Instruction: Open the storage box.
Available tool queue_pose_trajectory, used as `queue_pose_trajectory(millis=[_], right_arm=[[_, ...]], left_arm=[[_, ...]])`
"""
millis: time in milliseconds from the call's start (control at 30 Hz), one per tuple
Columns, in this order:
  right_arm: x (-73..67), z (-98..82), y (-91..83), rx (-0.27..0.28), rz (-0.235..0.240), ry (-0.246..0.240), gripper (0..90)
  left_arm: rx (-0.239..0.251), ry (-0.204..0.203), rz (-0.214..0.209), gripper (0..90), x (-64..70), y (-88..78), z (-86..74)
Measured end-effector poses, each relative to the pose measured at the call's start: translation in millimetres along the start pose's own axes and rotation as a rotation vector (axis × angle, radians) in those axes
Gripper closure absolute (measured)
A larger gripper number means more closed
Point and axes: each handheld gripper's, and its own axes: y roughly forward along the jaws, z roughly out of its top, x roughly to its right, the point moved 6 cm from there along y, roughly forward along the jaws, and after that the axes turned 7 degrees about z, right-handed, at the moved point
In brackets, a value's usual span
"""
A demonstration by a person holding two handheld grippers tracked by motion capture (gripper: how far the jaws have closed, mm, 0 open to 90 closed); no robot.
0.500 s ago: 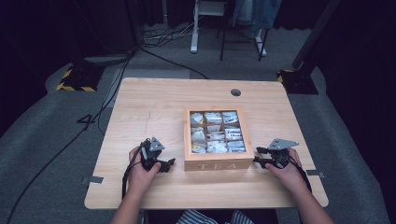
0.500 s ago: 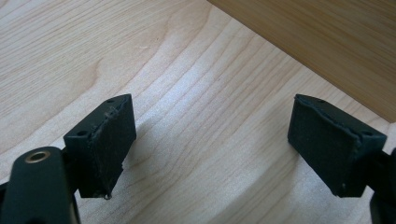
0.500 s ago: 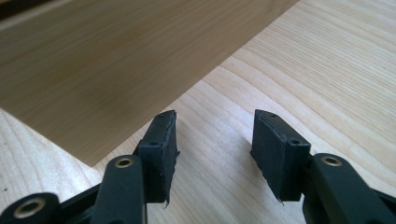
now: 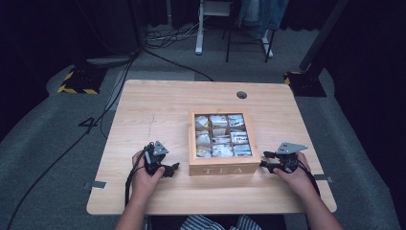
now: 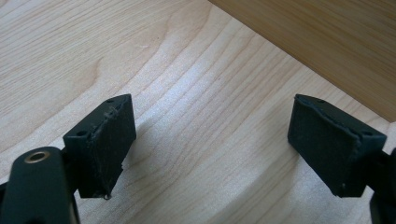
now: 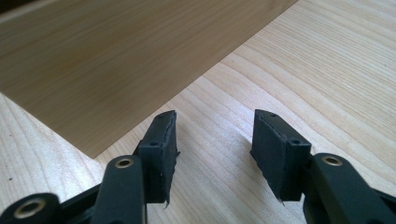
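1. On the light wooden table (image 4: 158, 110) stands one open wooden tea box (image 4: 224, 167), near the front edge and about midway across, with "TEA" on its front wall.
2. The box is split into nine compartments, three rows of three, each holding pale tea packets (image 4: 220, 139); how many packets there are is too small to tell.
3. Two grippers flank the box, one in each of the person's hands.
4. The left gripper (image 4: 168, 168) lies low over the table just left of the box, jaws pointing toward its side wall. They stand wide apart with only bare wood between them, gripping nothing.
5. The right gripper (image 4: 266, 166) sits at the box's front right corner, its tips very near the wall. Its jaws are partly apart and empty, bare table between the pads.
6. One round cable hole (image 4: 242, 95) marks the far side of the tabletop.
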Motion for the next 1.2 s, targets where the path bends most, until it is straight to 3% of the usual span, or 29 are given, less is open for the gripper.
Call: queue_pose_trajectory(millis=[200,300,367,400,533,733,933,1200], right_arm=[[0.1,0.1,-0.5,0.004,-0.028,-0.007,54.4],[-4.2,1.5,-2.1,-0.012,-0.031,-0.024,65.7],[-5.4,2.9,-3.0,-0.01,-0.026,-0.023,68.2],[-8.8,6.7,-6.0,0.002,0.001,-0.01,73.5],[-13.8,10.5,-10.1,-0.002,0.023,-0.016,78.8],[-30.2,20.6,-15.2,0.003,0.095,-0.058,87.8],[-35.8,22.3,-16.0,-0.014,0.129,-0.073,90.0],[-42.3,25.7,-30.2,0.015,0.183,-0.071,90.0]], left_arm=[[0.0,-0.006,-0.003,15.9,0.6,0.1,-0.1],[0.0,-0.006,-0.004,15.9,0.6,0.1,-0.1],[0.002,-0.007,-0.002,15.9,0.6,0.2,0.0],[0.001,-0.009,-0.004,15.8,0.7,0.3,-0.1],[0.002,-0.004,-0.002,15.8,0.3,0.2,0.0],[0.001,0.001,0.002,15.9,-0.1,0.0,0.0],[-0.001,-0.009,-0.004,15.9,1.0,0.0,-0.2],[-0.001,-0.008,-0.004,16.0,1.1,0.0,-0.2]])
